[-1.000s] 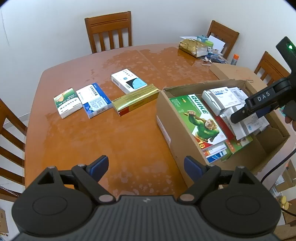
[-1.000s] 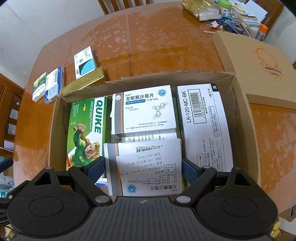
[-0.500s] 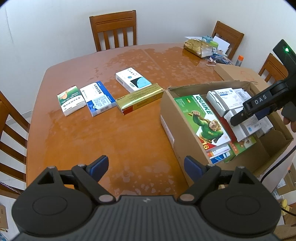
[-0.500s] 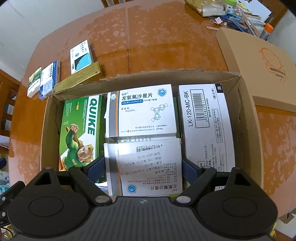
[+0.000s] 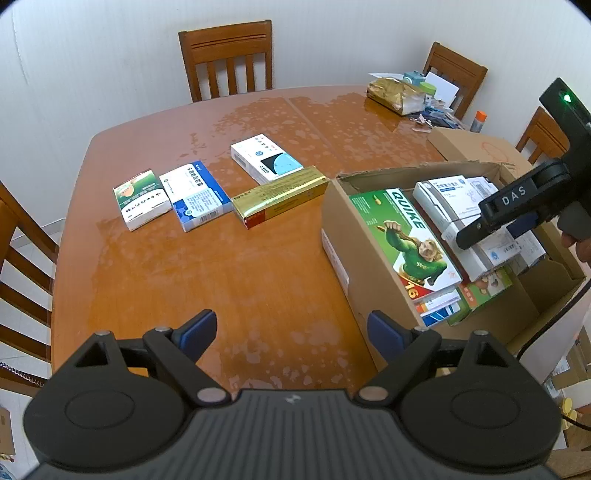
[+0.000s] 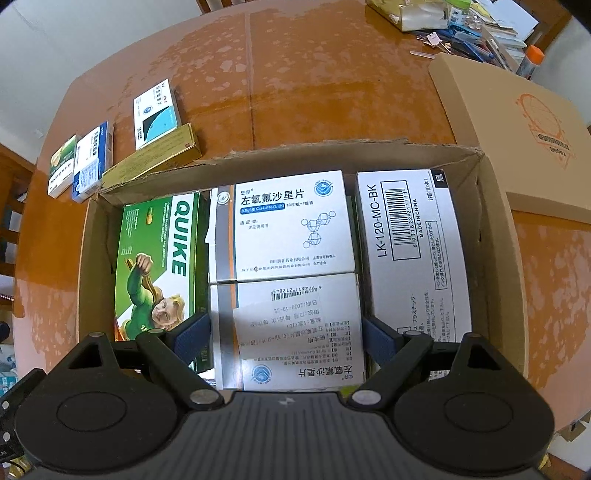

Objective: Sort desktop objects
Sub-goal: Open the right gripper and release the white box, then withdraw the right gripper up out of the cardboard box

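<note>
Left gripper [image 5: 291, 328]: jaws spread wide, nothing between them, held above bare table [image 5: 229, 273]. Ahead of it and to its left lie four packs in a row, close together: a green-white pack [image 5: 142, 199], a blue-white pack [image 5: 195, 196], a gold pack [image 5: 280, 195] and, just beyond the gold one and touching it, a white-teal pack [image 5: 265, 158]. To its right stands an open carton [image 5: 354, 258], its near corner just beside the right finger.

Right gripper [image 6: 286, 336]: jaws spread, pointing steeply down into the carton [image 6: 498, 236]. A white pill box [image 6: 291, 332], printed side upside down to the camera, lies between the blue pads [image 6: 192, 336]; whether the pads touch its sides cannot be told. The left wrist view shows this gripper [image 5: 480, 236] low over the stacked boxes, a hand [image 5: 578, 247] on its grip at the frame edge.

Carton contents from the right gripper: beyond the pill box, a second white box [image 6: 291, 225] lying flat; to the left, a green QUIKE box [image 6: 159, 266]; to the right, a long white box [image 6: 410, 251] marked LK-120-MC-BK. A closed brown box [image 6: 517, 129] lies on the table beyond the carton's right wall; clutter [image 6: 461, 26] sits at the far table edge
</note>
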`<action>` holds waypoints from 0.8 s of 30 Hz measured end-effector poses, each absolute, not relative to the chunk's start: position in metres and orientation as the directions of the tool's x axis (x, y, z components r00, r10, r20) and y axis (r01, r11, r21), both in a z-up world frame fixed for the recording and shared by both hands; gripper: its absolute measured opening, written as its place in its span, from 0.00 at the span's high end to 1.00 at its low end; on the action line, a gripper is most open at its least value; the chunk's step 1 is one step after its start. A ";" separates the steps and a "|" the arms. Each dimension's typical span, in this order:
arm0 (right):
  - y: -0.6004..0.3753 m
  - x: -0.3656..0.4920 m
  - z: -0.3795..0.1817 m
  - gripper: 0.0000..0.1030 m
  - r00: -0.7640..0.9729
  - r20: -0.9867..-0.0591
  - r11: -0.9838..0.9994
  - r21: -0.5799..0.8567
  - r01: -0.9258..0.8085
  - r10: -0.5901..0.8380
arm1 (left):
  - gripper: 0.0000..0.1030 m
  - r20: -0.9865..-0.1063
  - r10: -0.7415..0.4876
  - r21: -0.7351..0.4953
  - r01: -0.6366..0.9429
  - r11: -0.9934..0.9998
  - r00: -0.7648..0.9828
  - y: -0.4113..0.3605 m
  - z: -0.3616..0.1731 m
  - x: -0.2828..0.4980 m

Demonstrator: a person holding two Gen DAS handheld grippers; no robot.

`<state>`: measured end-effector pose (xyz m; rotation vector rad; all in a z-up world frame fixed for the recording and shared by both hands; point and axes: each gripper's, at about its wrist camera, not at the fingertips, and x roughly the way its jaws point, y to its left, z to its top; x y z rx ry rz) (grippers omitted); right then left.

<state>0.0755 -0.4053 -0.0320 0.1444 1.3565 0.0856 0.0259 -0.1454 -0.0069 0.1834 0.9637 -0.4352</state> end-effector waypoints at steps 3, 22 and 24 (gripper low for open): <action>-0.406 0.074 -0.030 0.11 0.219 -0.965 0.987 0.156 0.026 0.147 | 0.14 -0.824 -0.279 -0.039 0.441 0.897 0.493 -0.145 -0.006 0.025; -0.405 0.040 -0.024 0.10 0.138 -0.927 0.933 0.359 0.042 0.350 | 0.14 -0.813 -0.280 -0.027 0.447 0.894 0.511 -0.141 -0.002 0.022; -0.404 0.042 -0.028 0.10 0.139 -0.925 0.931 0.362 0.049 0.353 | 0.14 -0.815 -0.273 -0.023 0.441 0.897 0.512 -0.139 -0.002 0.021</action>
